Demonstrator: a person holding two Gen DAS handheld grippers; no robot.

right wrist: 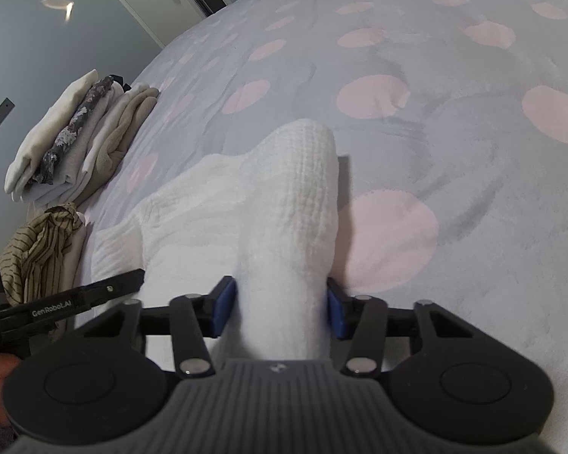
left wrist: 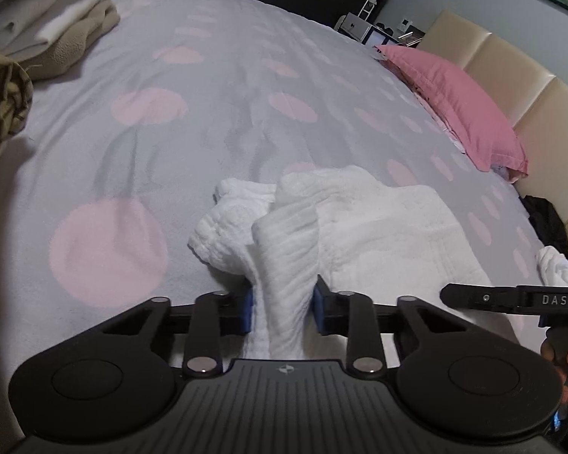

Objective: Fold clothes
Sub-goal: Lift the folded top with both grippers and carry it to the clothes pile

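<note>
While both grippers hold bunched edges of the white garment (left wrist: 378,227), the fold of this piece is judged to be at an early stage. On the left gripper (left wrist: 283,308), the blue pads (left wrist: 247,311) are clamped on a thick ridge of the textured white cloth; on the right gripper (right wrist: 280,308), the jaws are likewise closed on a raised hump of the same cloth, pads pressing its sides. The garment lies rumpled on the grey bedcover with pink dots (left wrist: 170,121), near the front edge of the bed, with one bunched part lying beside the left grip and no flat, squared fold visible. A stack of folded clothes (right wrist: 75,143) sits at the far left of the bedcover, indicating finished pieces. A striped beige garment (right wrist: 41,242) lies crumpled near that stack and appears unfolded. Remaining work, as judged: spread the white garment, fold it, stack it, then process the striped piece. A pink pillow (left wrist: 462,106) rests by the headboard
</note>
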